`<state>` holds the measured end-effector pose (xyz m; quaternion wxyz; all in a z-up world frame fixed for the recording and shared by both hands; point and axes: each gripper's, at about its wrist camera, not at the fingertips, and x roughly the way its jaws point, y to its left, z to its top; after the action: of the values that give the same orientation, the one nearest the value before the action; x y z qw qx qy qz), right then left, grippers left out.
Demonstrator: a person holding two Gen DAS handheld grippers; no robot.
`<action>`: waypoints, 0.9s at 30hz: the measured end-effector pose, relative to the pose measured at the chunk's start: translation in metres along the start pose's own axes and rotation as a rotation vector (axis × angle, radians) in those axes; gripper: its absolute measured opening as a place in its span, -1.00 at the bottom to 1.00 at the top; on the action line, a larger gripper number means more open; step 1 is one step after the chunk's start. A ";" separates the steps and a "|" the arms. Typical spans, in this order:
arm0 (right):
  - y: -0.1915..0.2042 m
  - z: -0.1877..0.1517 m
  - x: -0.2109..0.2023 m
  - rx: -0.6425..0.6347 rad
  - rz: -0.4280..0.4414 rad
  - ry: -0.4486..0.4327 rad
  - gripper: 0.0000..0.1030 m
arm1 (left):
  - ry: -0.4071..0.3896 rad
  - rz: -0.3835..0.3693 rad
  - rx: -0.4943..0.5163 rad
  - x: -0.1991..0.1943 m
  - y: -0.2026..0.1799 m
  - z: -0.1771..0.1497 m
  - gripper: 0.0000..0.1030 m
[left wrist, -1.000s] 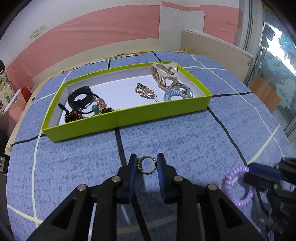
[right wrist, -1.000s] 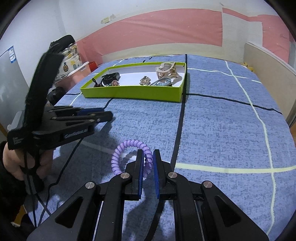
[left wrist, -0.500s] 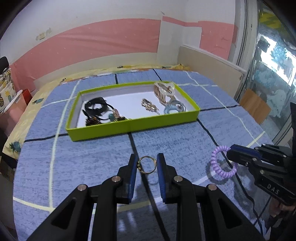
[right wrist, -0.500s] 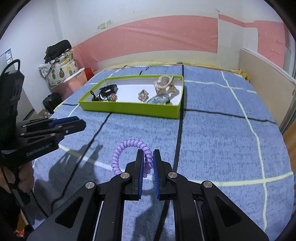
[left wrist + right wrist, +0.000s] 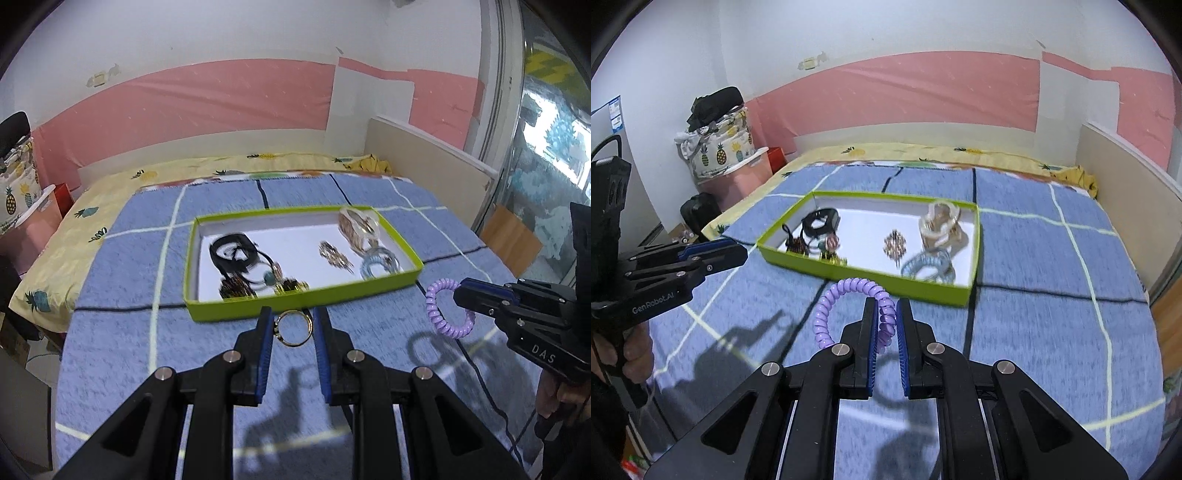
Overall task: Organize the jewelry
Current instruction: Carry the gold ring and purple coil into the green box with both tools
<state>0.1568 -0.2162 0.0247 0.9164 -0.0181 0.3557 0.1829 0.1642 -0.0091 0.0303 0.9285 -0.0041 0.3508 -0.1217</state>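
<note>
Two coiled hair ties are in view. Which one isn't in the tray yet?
The purple coil tie, clamped in the right gripper above the blue bedspread. The light-blue coil tie already lies in the green tray.

A gold ring (image 5: 293, 328) stood upright, clamped at its sides above the blue bedspread. A purple spiral hair tie (image 5: 849, 310) was pinched at one edge. The green tray (image 5: 303, 299) held assorted jewelry.

— What is carried?
— A bed (image 5: 122, 332), covered by a blue checked blanket (image 5: 1052, 314); a yellow pineapple sheet (image 5: 110, 192) is seen beyond.
— Laid directly on it?
— A green tray (image 5: 295, 301) only.
</note>
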 end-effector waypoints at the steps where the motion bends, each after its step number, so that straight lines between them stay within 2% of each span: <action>1: 0.001 0.005 0.003 -0.007 -0.002 -0.001 -0.80 | -0.003 -0.002 0.000 0.001 0.002 0.004 -0.56; 13: -0.003 0.048 0.060 -0.013 -0.010 0.029 -0.80 | 0.000 -0.011 0.010 0.038 0.018 0.042 -0.56; 20: -0.013 0.056 0.095 0.003 -0.022 0.073 -0.81 | 0.035 -0.025 0.014 0.078 0.023 0.062 -0.56; 27: -0.020 0.058 0.122 0.011 -0.031 0.111 -0.81 | 0.087 -0.043 0.021 0.119 0.023 0.068 -0.56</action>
<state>0.2843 -0.1860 -0.0141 0.8981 -0.0285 0.4065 0.1652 0.2992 -0.0195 0.0019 0.9095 0.0033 0.3893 -0.1455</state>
